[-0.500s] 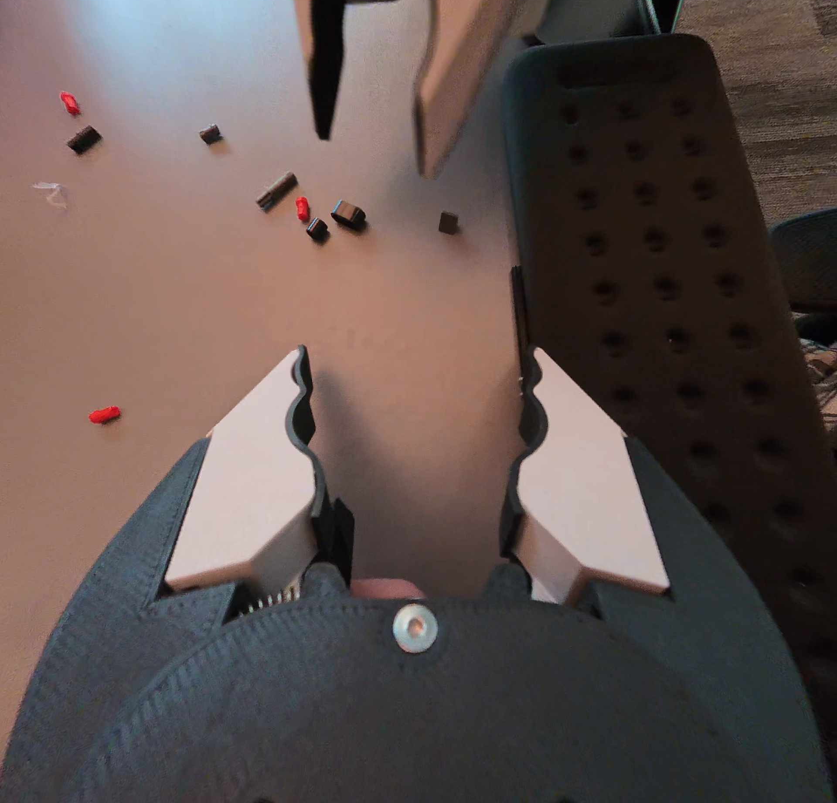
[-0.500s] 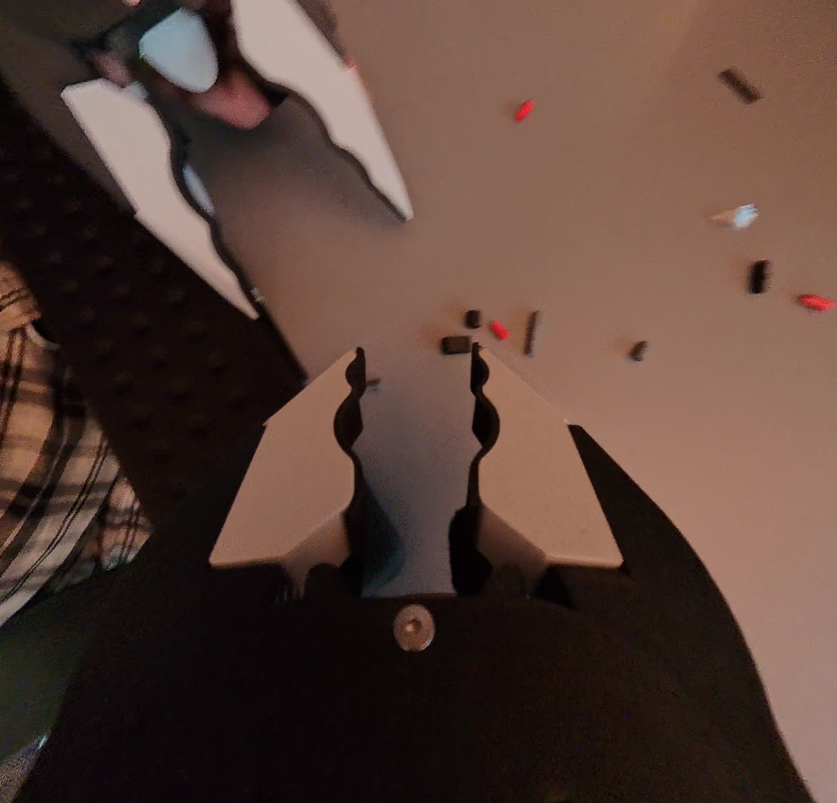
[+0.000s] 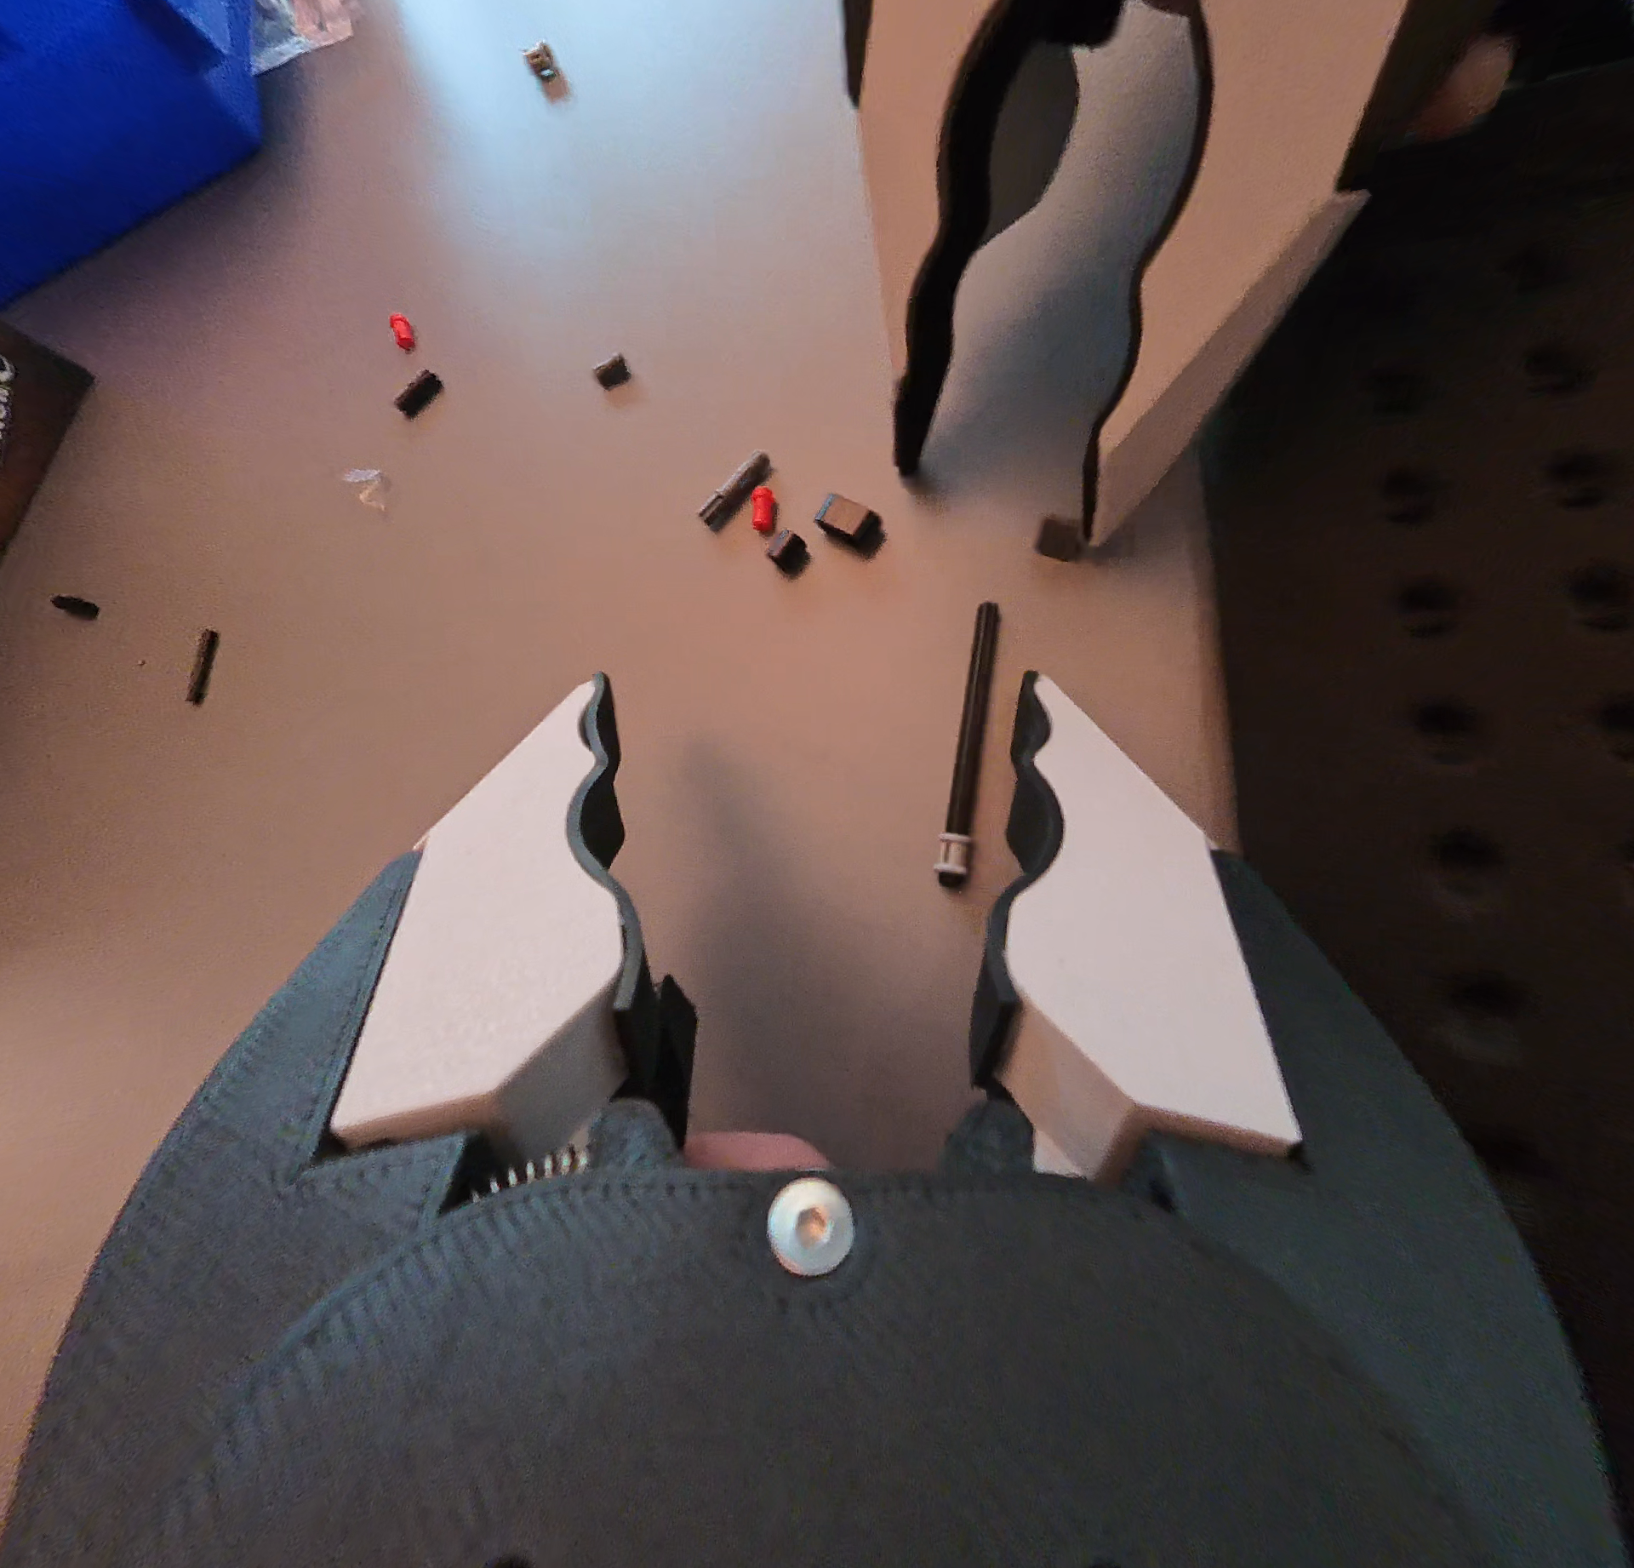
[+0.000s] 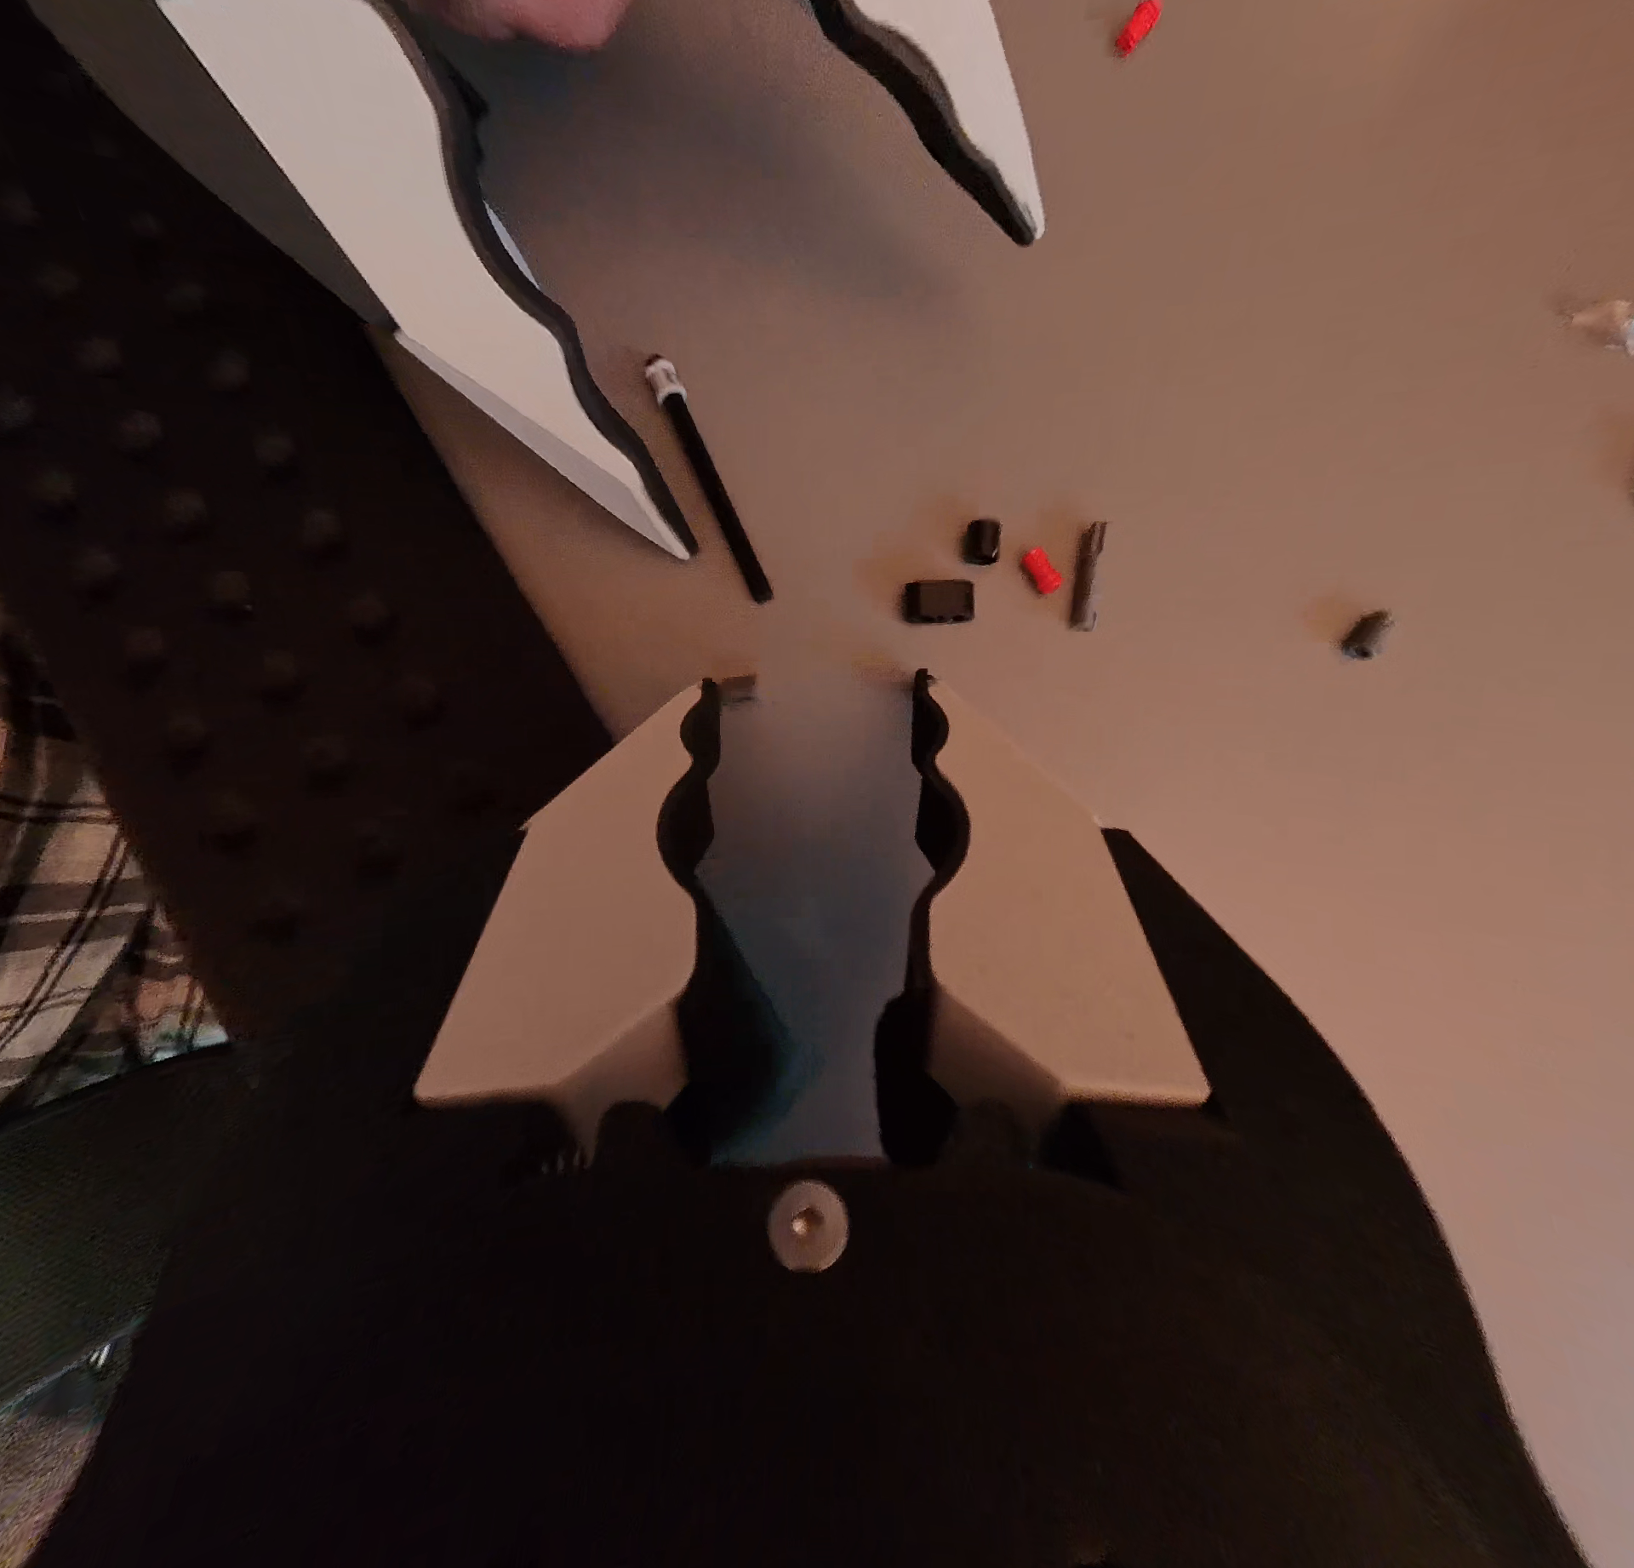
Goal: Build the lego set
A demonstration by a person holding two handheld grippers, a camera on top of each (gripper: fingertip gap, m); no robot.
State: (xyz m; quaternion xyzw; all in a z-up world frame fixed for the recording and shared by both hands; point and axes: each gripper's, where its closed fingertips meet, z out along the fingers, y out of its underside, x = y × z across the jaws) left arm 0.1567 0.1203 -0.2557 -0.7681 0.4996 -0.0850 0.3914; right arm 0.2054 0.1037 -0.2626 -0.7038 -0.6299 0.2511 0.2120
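The long black rod [image 3: 969, 734] lies flat on the bench [image 3: 442, 774], just inside the right finger of the left gripper [image 3: 812, 701]. It points straight ahead, along the jaws. Both jaws are apart and empty. The right gripper [image 4: 812, 685] is farther off.

A long thin black plastic axle [image 3: 971, 738] with a pale grey collar at one end lies flat on the table. Beyond it sits a loose cluster: a black curved brick [image 3: 847, 516], a small black stud piece [image 3: 787, 549], a short red plastic pin [image 3: 762, 508] and a dark grey ridged connector [image 3: 734, 490]. Farther off lie another red pin [image 3: 401, 331] and a black peg [image 3: 417, 393].
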